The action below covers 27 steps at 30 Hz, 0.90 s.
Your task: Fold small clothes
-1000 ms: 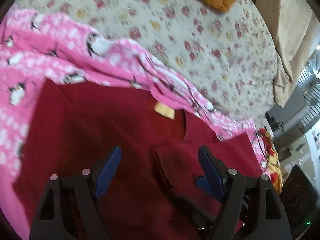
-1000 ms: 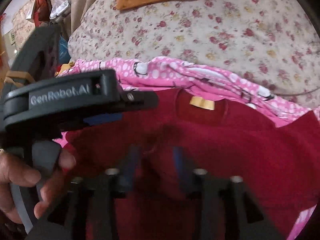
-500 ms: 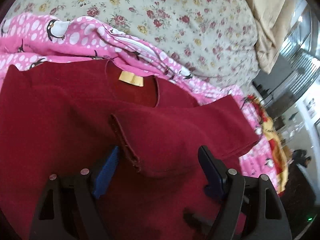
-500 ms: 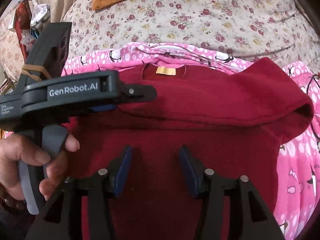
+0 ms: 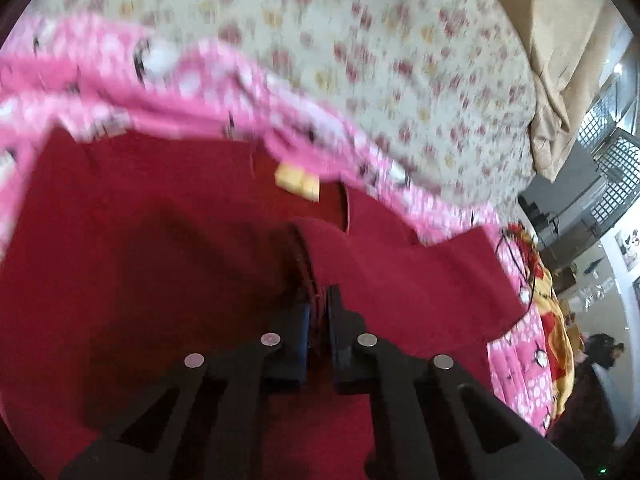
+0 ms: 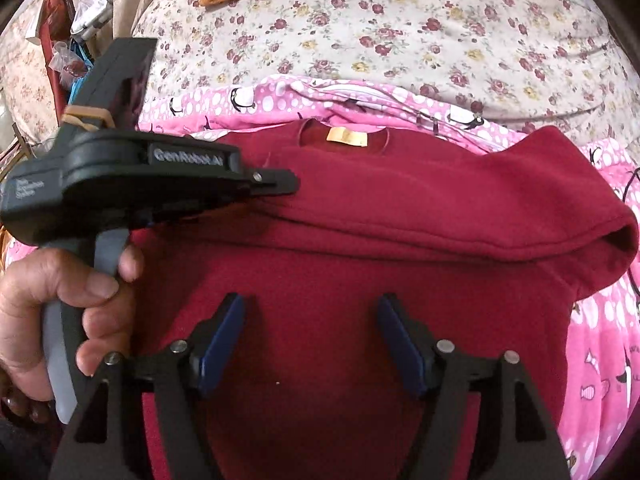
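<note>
Flat on a pink penguin-print blanket [image 6: 400, 98] lies a small dark red shirt [image 6: 360, 280], its fabric thick and fleecy, with a round neckline and a yellow tag [image 6: 346, 136] sewn inside the collar. Under the blanket is a cream bedspread [image 6: 440, 20] dotted with small red flowers.

On the left of the right wrist view, a hand [image 6: 60, 300] grips the handle of the left gripper [image 5: 318, 308], which reaches in over the shirt's left side. In the left wrist view its fingers are pressed together, pinching the stitched edge of a sleeve that has been folded across the chest; that view is blurred toward the top.

Across the middle of the shirt the folded layer forms a long ridge running from the left gripper toward the right. At the far right end the other sleeve stands up in a rounded hump with its cuff opening showing.

Nearest the camera, the right gripper [image 6: 312, 344] hovers over the lower body of the shirt, its blue-padded fingers [image 6: 224, 340] spread wide and holding nothing.
</note>
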Available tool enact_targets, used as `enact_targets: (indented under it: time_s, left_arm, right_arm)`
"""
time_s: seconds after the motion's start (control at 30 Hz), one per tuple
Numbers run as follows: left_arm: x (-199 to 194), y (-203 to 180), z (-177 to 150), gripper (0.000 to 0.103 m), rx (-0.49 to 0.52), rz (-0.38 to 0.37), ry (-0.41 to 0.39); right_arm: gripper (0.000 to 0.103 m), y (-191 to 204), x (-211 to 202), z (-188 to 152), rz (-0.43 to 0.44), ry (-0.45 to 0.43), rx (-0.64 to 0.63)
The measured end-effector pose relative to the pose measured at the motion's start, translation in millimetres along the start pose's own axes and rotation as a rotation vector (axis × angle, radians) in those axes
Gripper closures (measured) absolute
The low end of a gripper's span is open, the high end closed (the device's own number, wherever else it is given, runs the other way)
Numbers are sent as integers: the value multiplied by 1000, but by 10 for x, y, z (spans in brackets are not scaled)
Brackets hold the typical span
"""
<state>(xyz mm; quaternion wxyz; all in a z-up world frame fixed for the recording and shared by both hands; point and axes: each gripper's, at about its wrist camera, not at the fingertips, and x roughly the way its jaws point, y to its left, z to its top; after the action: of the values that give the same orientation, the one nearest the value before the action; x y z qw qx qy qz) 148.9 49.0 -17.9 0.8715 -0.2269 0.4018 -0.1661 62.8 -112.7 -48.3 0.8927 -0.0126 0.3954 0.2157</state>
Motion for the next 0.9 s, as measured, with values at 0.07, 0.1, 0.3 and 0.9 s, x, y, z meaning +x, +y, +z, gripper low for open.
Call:
enact_targets:
  time_s: [0.07,0.1,0.3,0.9]
  left_arm:
    - [-206,23,96,103,6,23,-75]
    - [-322,79,148,103,-4,40,-111]
    - [-715,562,323,103,-88,198,-160]
    - [-449,716,224,103,-57,398,-70]
  right_arm:
    - [28,-2,6,-1,1,1,-1]
    - [28,-3,8,0,1,1,-2]
    - [27,-11,22,-2,0,1,-3]
    - [1,155,133,24,22,77,-115]
